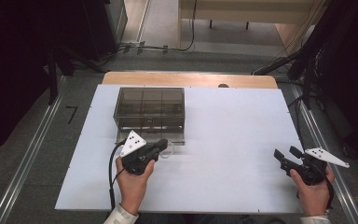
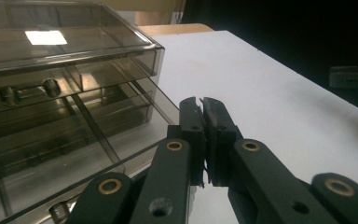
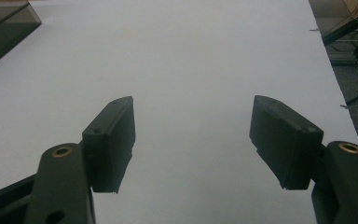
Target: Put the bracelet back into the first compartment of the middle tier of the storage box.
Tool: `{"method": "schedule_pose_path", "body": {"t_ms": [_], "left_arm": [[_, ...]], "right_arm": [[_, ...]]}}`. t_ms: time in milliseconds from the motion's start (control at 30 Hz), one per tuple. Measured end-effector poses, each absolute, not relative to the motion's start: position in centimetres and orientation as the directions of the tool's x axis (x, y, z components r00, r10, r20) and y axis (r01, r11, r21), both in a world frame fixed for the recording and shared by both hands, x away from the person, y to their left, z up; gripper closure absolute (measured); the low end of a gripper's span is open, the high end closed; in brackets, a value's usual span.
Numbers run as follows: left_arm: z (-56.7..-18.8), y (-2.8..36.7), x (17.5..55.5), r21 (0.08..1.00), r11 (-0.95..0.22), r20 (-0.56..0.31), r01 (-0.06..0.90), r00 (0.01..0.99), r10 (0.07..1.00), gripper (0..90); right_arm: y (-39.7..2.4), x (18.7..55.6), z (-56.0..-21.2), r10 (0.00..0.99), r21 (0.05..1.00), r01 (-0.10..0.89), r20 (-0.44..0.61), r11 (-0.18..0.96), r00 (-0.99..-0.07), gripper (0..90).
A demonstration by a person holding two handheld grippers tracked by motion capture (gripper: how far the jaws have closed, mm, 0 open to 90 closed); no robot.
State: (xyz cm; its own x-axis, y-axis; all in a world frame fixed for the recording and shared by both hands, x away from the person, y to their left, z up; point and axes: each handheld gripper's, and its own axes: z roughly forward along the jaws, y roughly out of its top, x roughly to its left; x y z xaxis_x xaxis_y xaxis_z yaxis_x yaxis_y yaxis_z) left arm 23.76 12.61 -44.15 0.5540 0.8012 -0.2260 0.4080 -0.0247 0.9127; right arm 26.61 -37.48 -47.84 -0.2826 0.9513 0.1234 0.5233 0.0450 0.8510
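Smoky clear drawer box [image 1: 149,112] set on white table [image 1: 228,140], bottom drawer [image 2: 74,154] pulled out, contents indiscernible, left gripper [image 2: 204,106] closed beside it, nothing clamped, right gripper [image 3: 193,140] spread wide, nothing held.

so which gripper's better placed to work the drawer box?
Left. The left gripper, jaws shut, sits at the drawer box's pulled-out bottom drawer; the right gripper, open, hangs far across the table.

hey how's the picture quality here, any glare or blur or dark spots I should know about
High view: the white table is evenly lit, the surroundings fall to near black, and the image is soft. Left gripper view: a bright rectangular glare patch sits on top of the smoky clear drawer box; the near linkage of the left gripper is slightly blurred. Right gripper view: the right gripper looks dark against the pale tabletop, with faint shadows.
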Motion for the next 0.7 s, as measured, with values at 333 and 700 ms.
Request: {"method": "schedule_pose_path", "body": {"t_ms": [333, 700], "left_arm": [[-43.6, 13.8, 23.7, 0.92, 0.011, -0.238, 0.393, 0.534, 0.811, 87.9], [-42.7, 16.3, 23.7, 0.927, 0.073, -0.258, 0.367, 0.485, 0.836, 88.0]], "right_arm": [[-37.5, 26.6, -47.9, 0.952, 0.849, 0.527, 0.127, 0.042, -0.279, 29.5], [-37.4, 26.6, -47.9, 0.952, 0.848, 0.529, 0.124, 0.045, -0.28, 29.5]]}}
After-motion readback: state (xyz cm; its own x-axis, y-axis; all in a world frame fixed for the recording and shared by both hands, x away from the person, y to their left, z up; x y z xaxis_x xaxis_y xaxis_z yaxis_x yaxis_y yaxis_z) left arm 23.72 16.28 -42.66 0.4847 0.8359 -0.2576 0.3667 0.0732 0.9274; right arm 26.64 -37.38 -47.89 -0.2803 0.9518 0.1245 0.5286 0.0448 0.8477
